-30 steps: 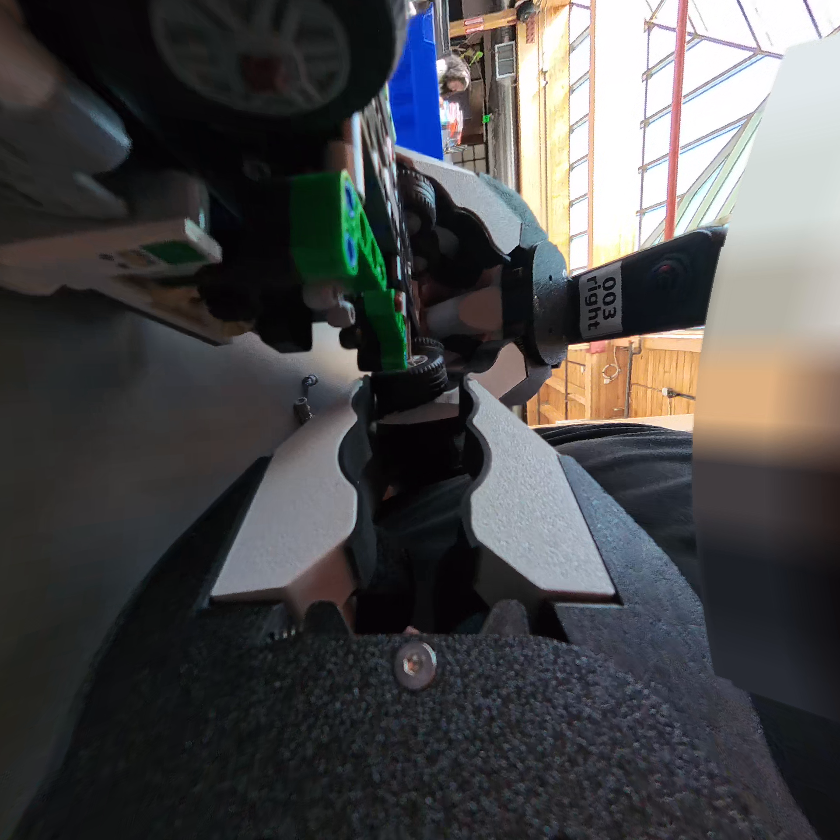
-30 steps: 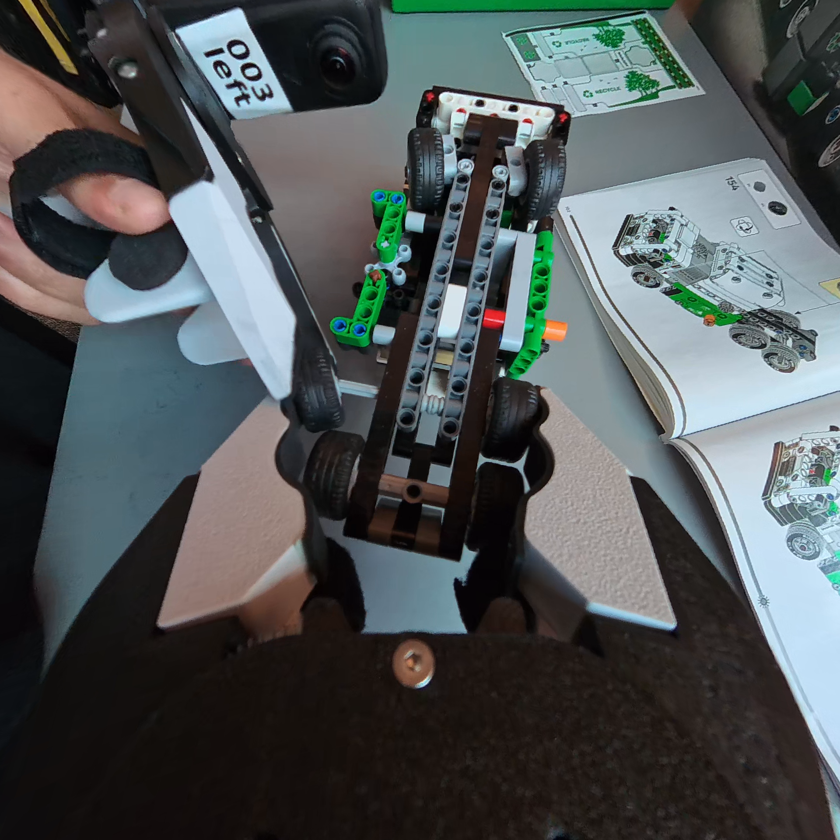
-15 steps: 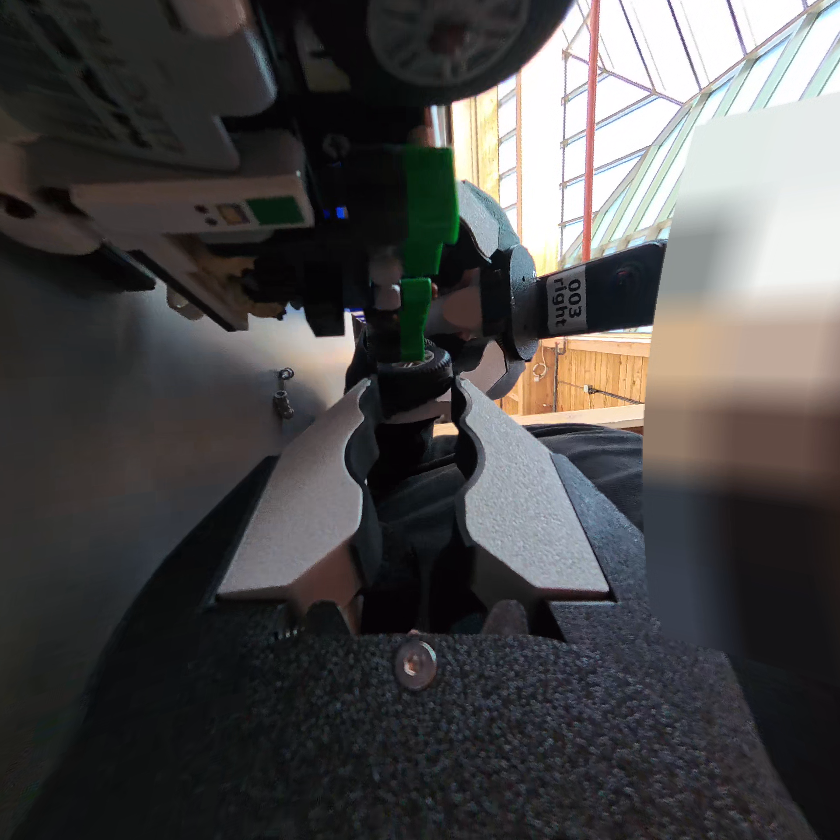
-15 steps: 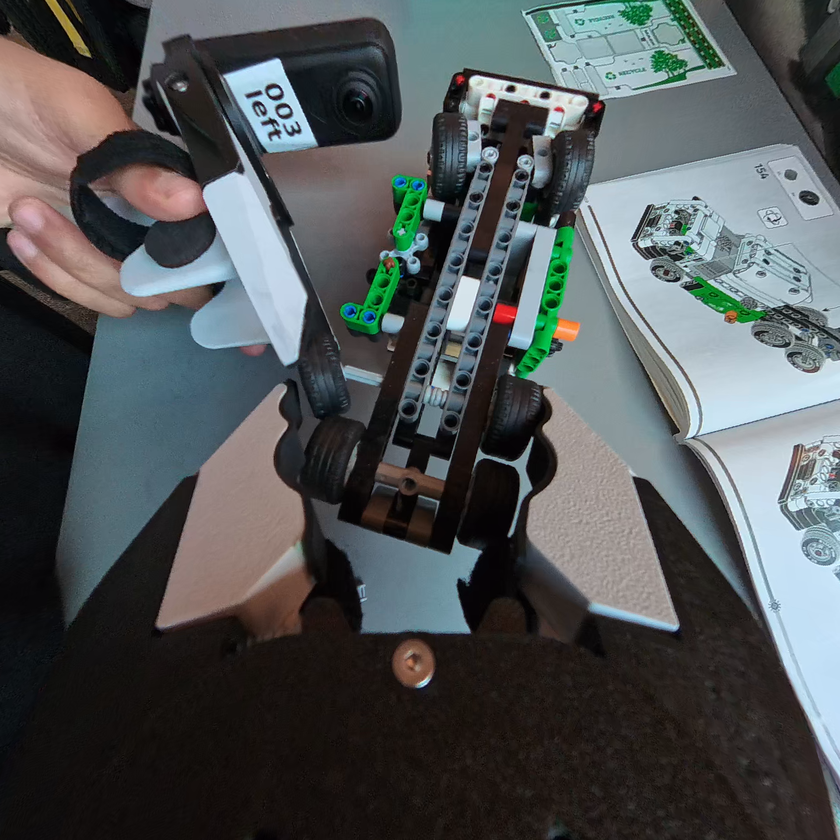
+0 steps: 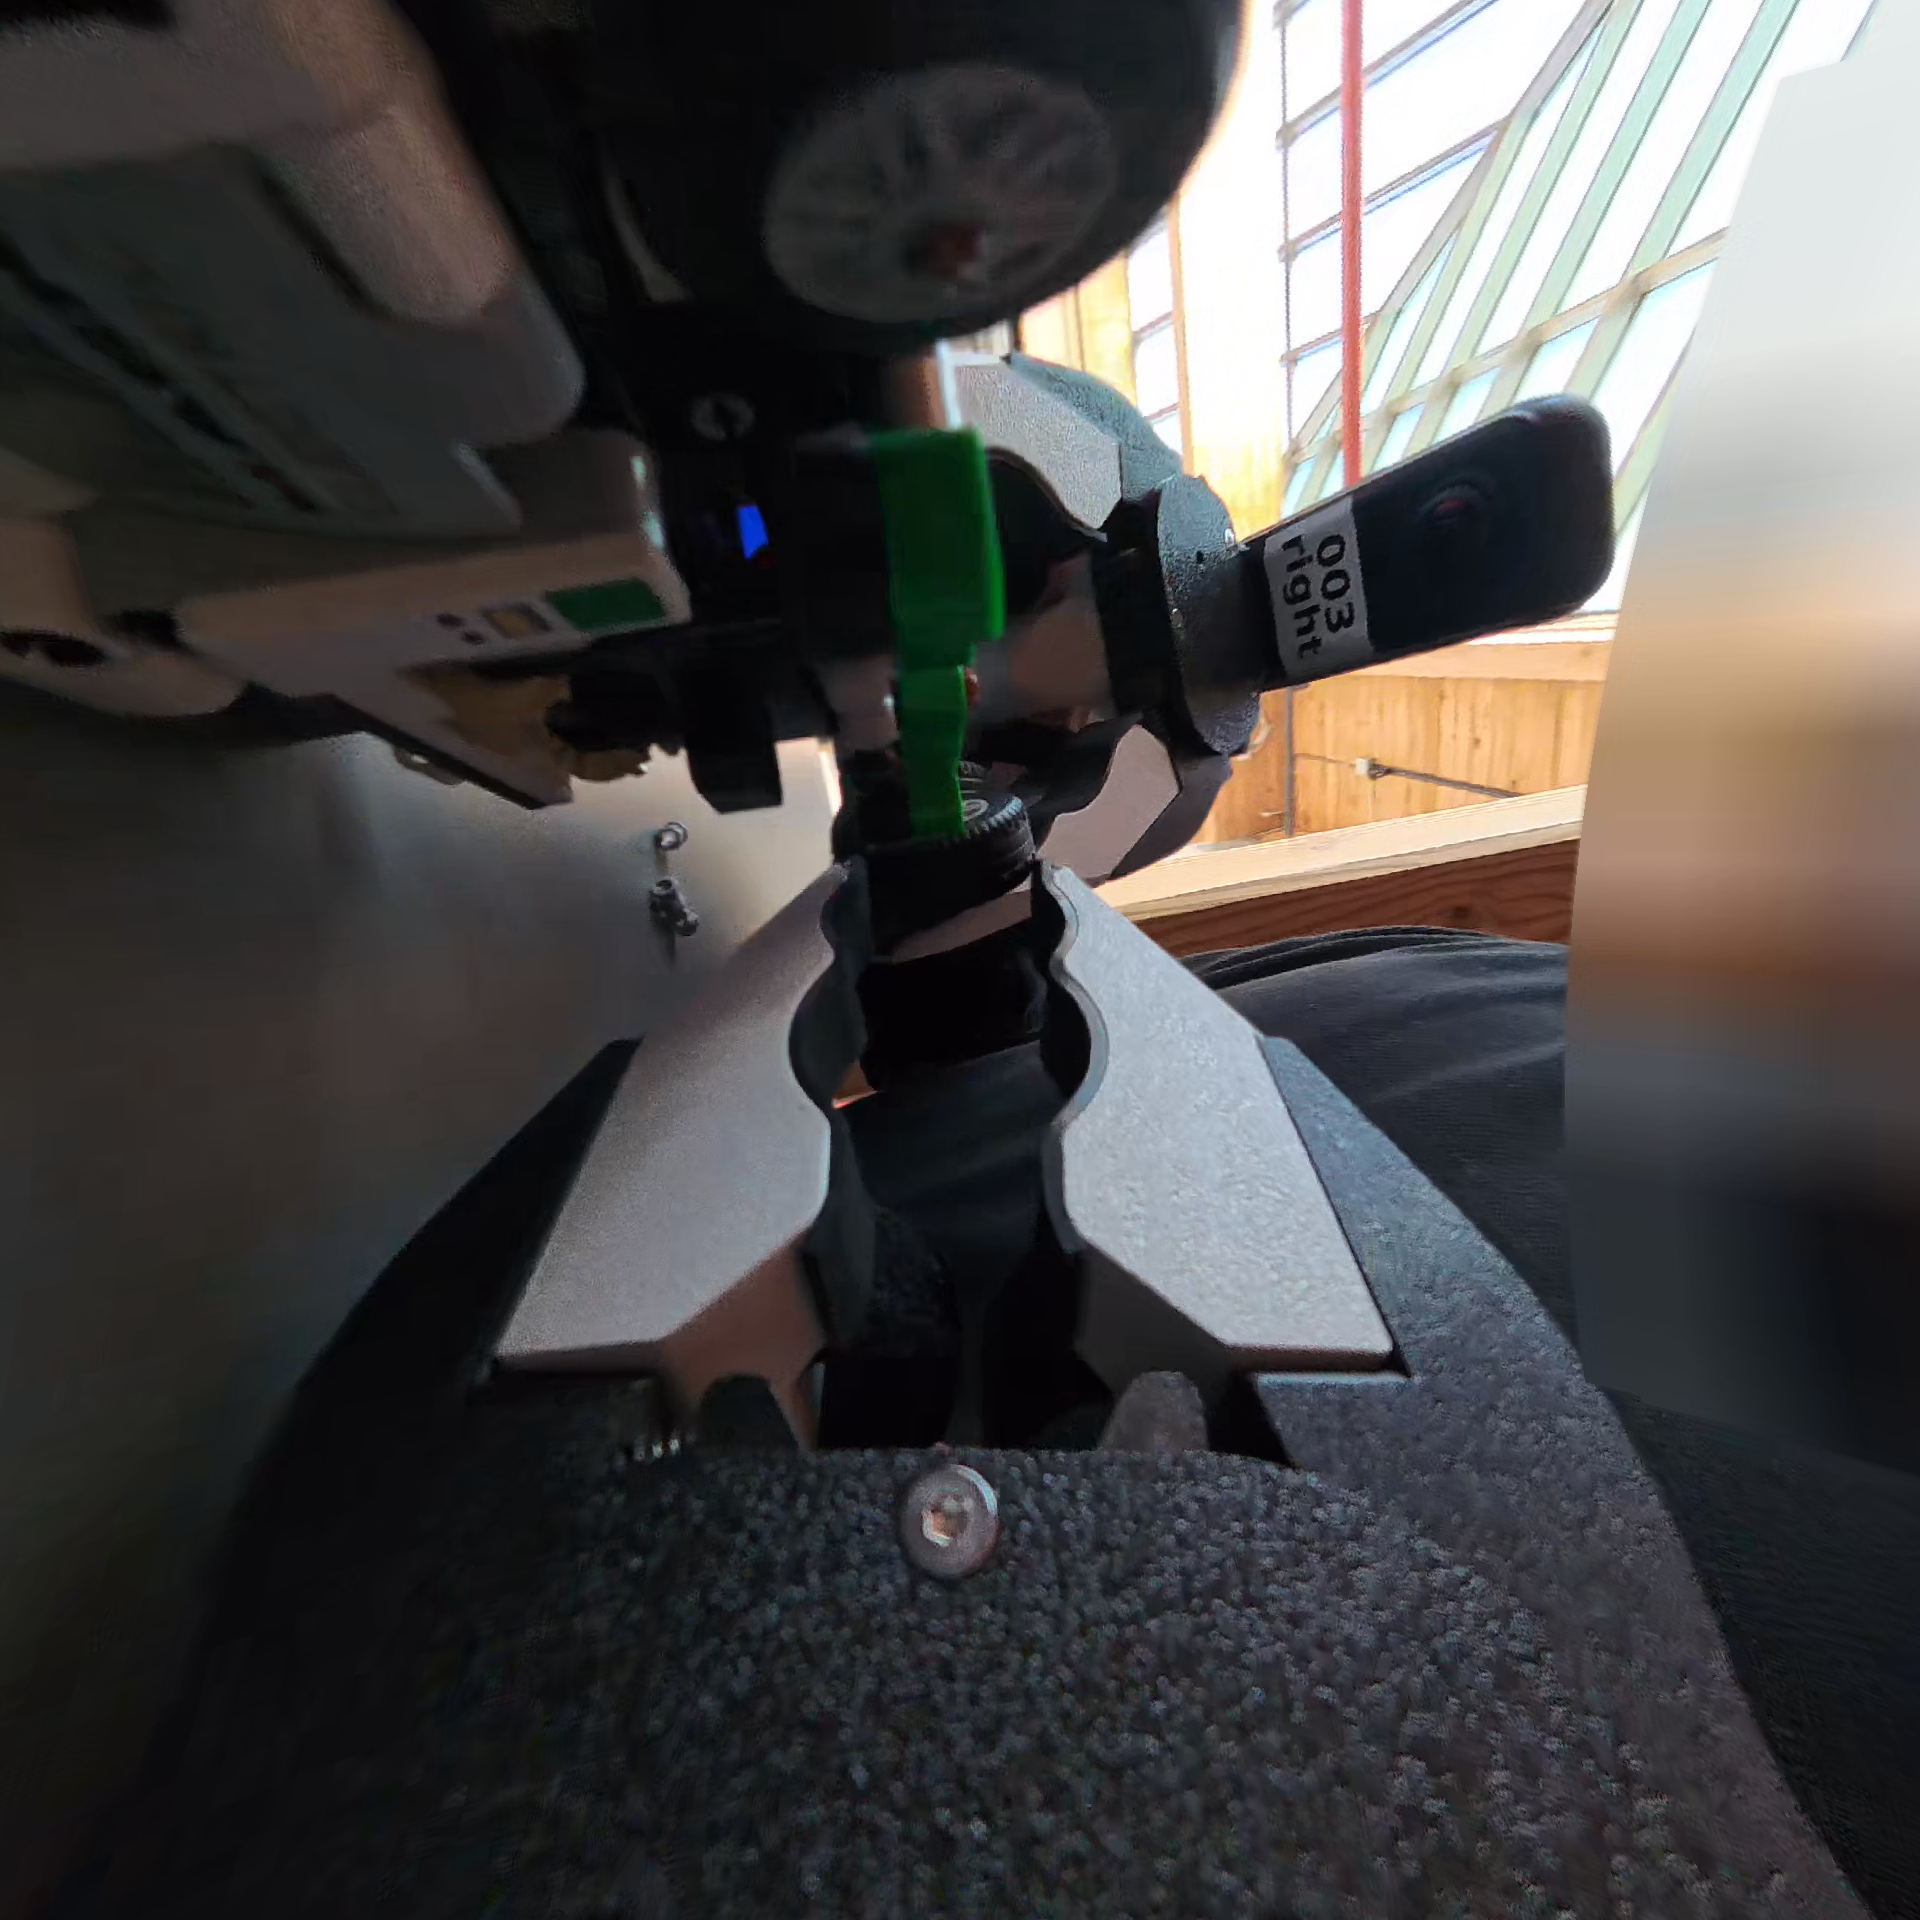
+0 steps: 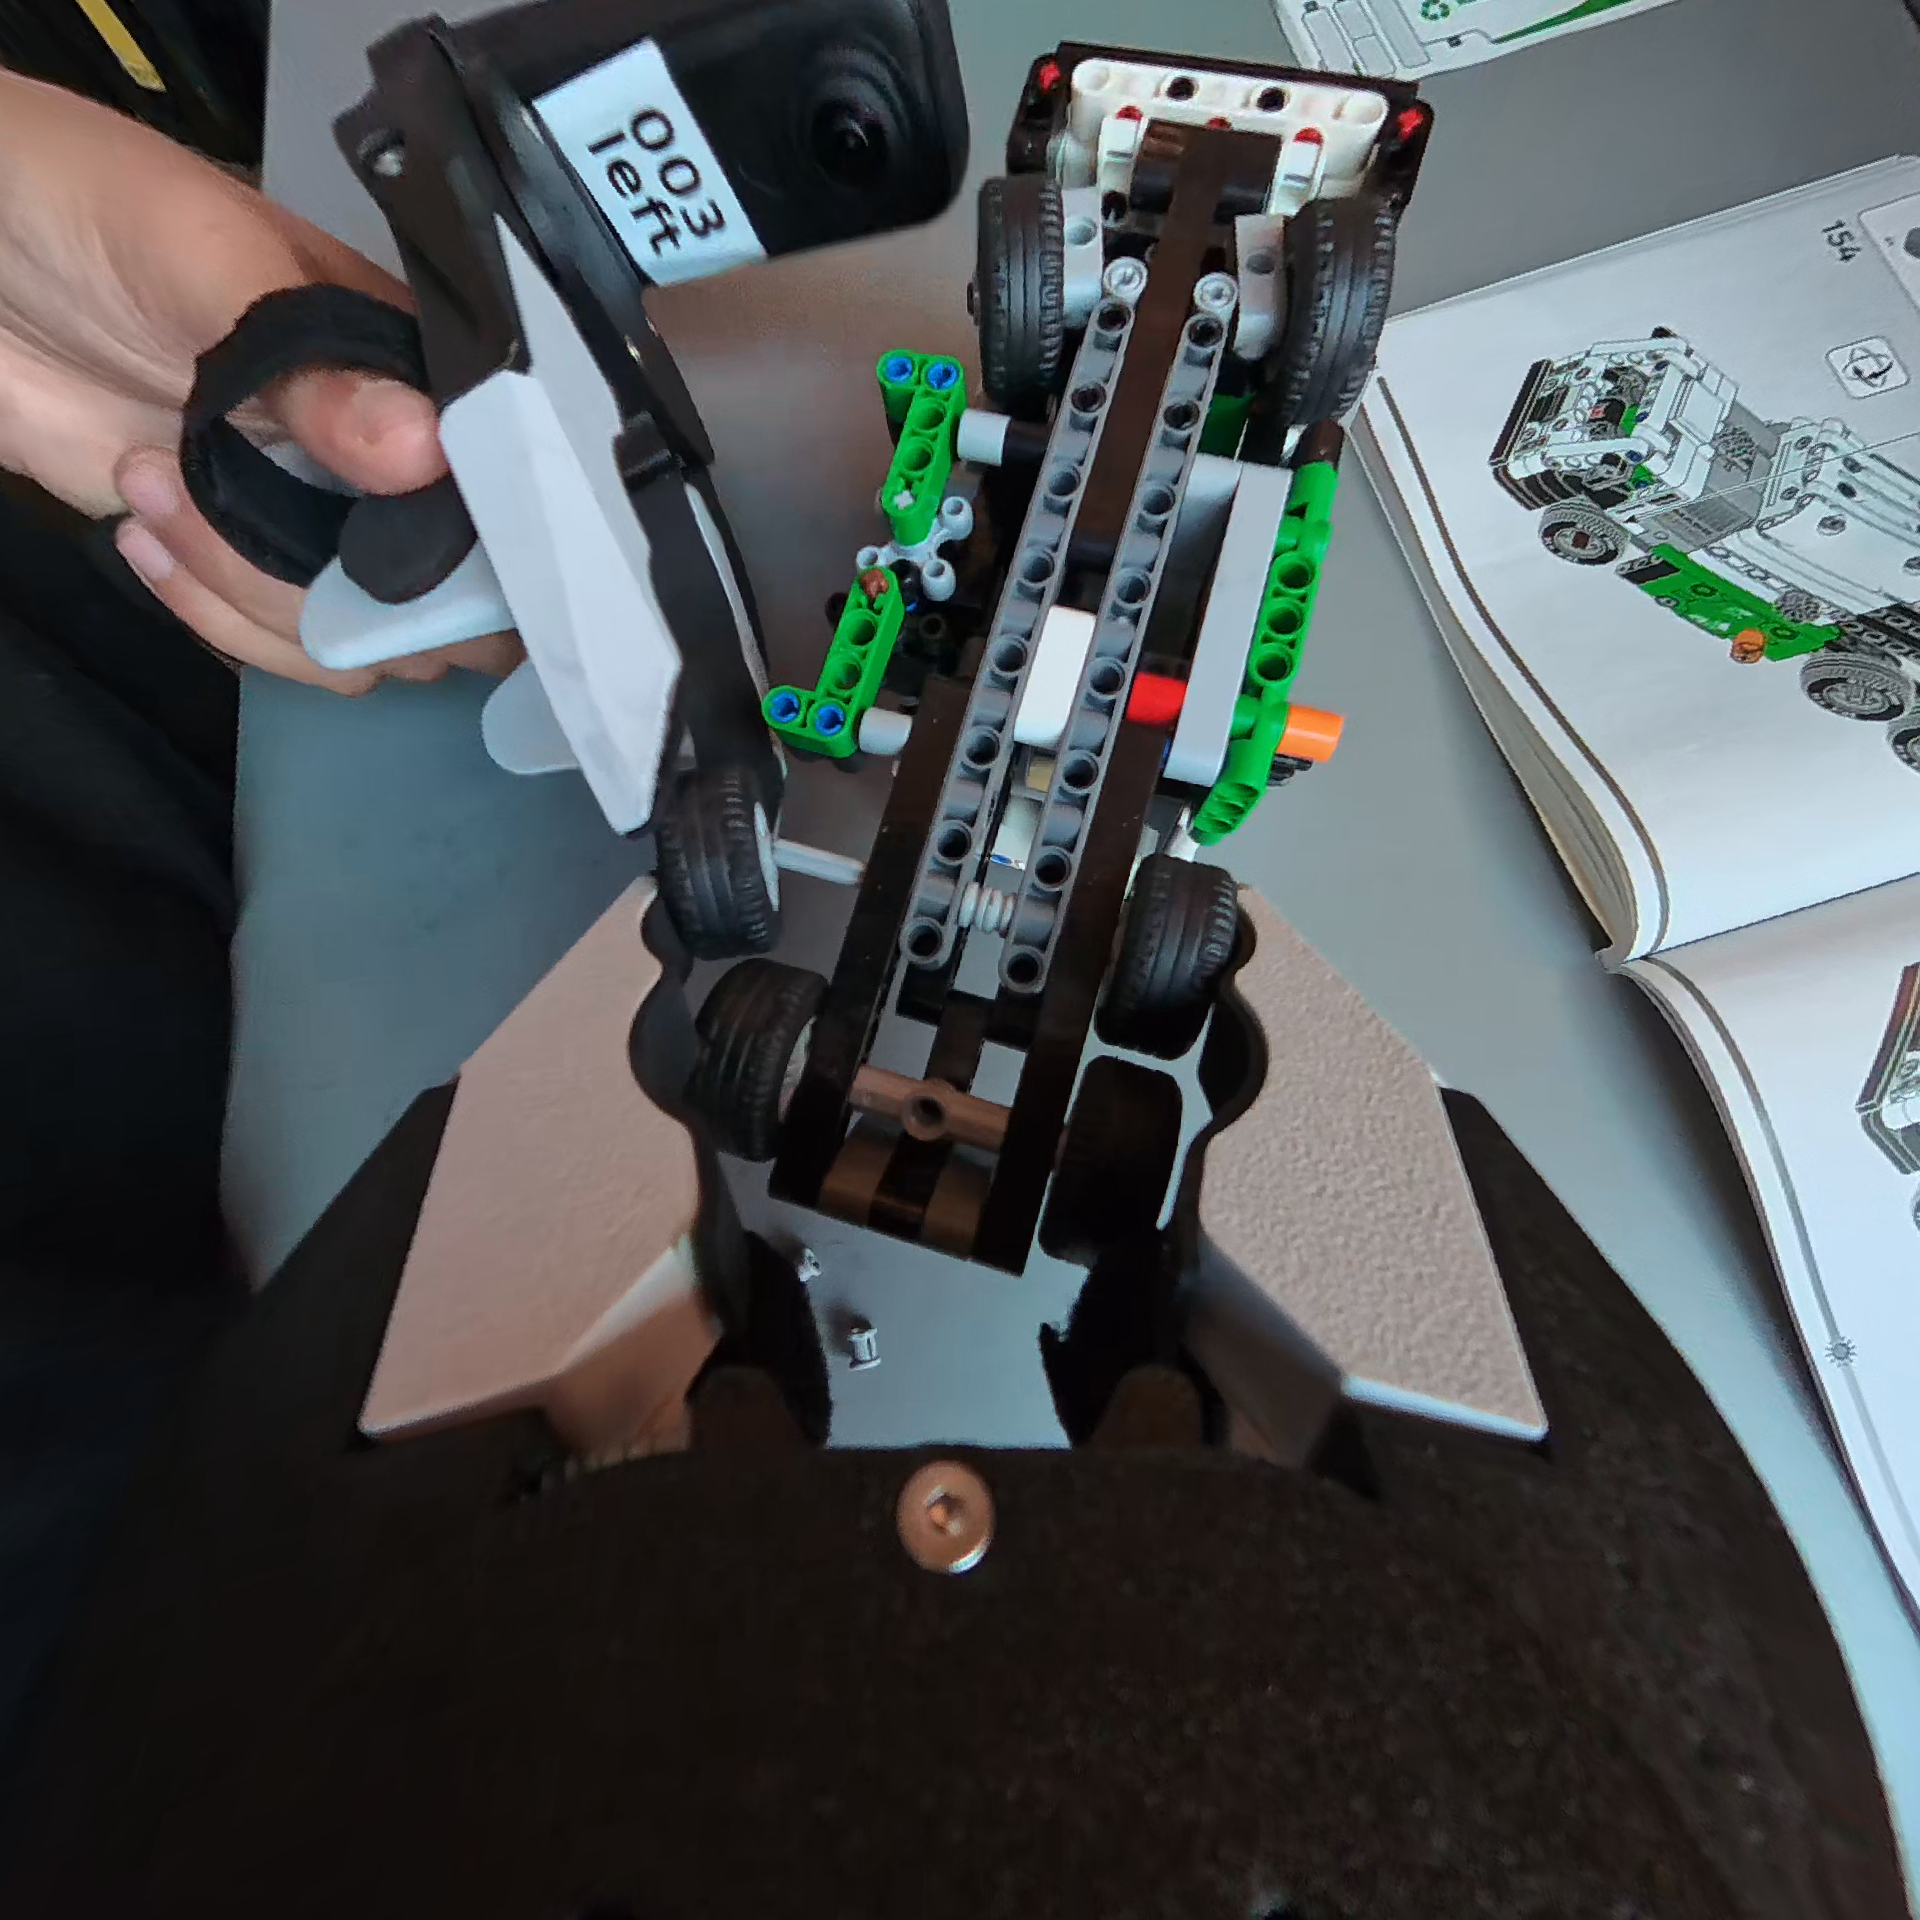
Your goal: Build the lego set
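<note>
An upside-down lego truck point(image 6: 1049, 623), with a black and grey frame and green side beams, is held off the table. My right gripper point(image 6: 951, 997) is shut on its rear end, with the fingers against the rear wheels. My left gripper point(image 5: 945, 894) is shut on a loose black wheel point(image 5: 940, 857). In the right wrist view this wheel point(image 6: 717, 862) sits just left of a bare grey axle point(image 6: 821, 860) that sticks out of the frame. The left gripper point(image 6: 675, 800) reaches in from the upper left. The truck point(image 5: 520, 582) fills the top of the left wrist view, blurred.
An open instruction booklet point(image 6: 1662, 623) lies right of the truck on the grey table point(image 6: 416, 831). A printed leaflet point(image 6: 1455, 21) lies at the far edge. Small loose parts point(image 6: 860, 1345) lie on the table under the truck. A person's hand point(image 6: 156, 343) holds the left gripper.
The truck has come closer to the right camera and tilted a little. The left gripper has followed with the wheel beside the axle. In the left view the green beam now shows edge-on.
</note>
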Available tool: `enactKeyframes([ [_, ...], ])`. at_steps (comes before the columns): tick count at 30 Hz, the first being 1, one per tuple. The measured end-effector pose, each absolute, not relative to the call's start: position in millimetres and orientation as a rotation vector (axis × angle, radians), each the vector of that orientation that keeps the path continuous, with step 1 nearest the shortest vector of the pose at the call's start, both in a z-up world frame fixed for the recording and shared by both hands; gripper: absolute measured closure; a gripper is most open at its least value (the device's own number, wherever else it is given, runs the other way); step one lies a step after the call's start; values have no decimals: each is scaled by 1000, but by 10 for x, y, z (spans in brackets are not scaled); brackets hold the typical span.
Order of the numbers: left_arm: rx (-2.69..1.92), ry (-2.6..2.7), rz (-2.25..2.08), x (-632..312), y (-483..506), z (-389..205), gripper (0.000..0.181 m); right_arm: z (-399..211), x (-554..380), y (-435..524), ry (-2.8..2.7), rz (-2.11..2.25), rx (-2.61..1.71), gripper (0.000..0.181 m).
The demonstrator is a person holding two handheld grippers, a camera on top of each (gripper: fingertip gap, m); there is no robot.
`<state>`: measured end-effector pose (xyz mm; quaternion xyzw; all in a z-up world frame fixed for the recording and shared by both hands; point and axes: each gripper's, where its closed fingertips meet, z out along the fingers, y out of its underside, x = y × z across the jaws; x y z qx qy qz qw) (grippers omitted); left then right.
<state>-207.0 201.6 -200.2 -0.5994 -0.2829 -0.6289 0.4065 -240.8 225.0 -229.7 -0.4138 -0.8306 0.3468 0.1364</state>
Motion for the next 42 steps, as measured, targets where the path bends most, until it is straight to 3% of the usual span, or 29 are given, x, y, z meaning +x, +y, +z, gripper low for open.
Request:
enactKeyframes([
  [7, -1568, -725, -1282, -2201, 1948, -2032, 161, -2298, -2417, 2243, -2394, 972, -1204, 83],
  [38, -1561, -666, -1261, -2196, 1983, -1998, 160, -2305, -2466, 2244, -2374, 990, -1151, 77],
  [42, -1560, -658, -1248, -2202, 1975, -1986, 152, -2318, -2483, 2256, -2361, 961, -1135, 78],
])
